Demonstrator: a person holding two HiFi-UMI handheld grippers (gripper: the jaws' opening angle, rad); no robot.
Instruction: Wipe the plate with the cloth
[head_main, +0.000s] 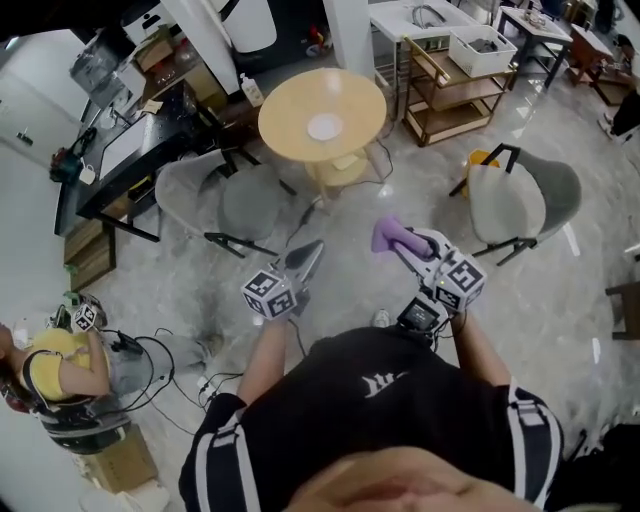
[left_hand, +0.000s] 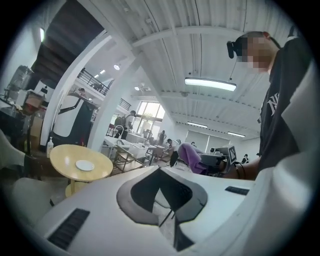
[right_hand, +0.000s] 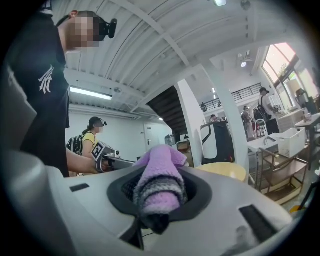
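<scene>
With the right gripper (head_main: 412, 243), clamps a bunched lilac knitted cloth (head_main: 388, 236); with the left gripper (head_main: 305, 258), holds nothing, jaws together. Faces a small white round plate (head_main: 324, 127) on a round pale wooden table (head_main: 290, 115), well ahead

Head view looks steeply down; all views share the table (head_main: 290, 108).

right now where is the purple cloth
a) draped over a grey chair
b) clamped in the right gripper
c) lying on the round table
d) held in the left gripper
b: the purple cloth is pinched between the jaws of the right gripper. The left gripper is shut on nothing, and the round table carries the plate but no cloth.
</scene>
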